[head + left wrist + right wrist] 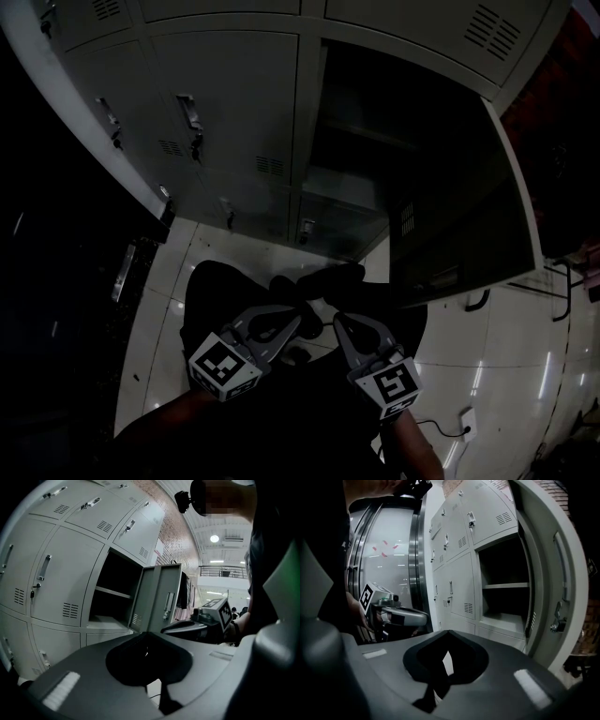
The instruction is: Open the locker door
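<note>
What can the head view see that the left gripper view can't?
Only the head view shows the marker cube on the left gripper, and a wall socket low on the right.

Only the left gripper view shows a round ceiling lamp, a balcony railing far off, and a brick wall above the lockers.

Both show the locker door swung open, the dark compartment behind it, and the right gripper with its jaws together.
</note>
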Motion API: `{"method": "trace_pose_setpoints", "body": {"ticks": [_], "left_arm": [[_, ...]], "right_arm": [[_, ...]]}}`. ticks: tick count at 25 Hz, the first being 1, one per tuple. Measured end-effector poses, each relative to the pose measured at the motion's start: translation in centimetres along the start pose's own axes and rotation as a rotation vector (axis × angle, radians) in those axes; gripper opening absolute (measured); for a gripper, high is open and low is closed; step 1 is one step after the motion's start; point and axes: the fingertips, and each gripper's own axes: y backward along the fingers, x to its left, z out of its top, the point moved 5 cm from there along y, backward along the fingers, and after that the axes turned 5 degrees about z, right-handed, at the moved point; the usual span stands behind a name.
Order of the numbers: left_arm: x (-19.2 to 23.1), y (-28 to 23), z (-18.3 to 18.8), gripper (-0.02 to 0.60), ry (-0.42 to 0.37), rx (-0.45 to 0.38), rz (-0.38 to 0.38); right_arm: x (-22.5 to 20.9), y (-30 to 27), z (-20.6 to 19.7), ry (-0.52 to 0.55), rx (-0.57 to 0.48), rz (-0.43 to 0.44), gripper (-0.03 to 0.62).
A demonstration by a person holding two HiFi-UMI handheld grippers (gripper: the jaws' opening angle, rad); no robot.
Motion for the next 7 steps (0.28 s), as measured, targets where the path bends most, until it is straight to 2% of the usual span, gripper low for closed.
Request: {"method": "trace_pose_setpoints", "body": {"ticks": [7], "left_arm": [[0.03, 0.04, -0.30, 0.012, 0.000, 0.014, 0.000]], "right_arm": [[0.02, 0.18, -0.58, -0.013, 0.026, 0.003, 0.002]]}}
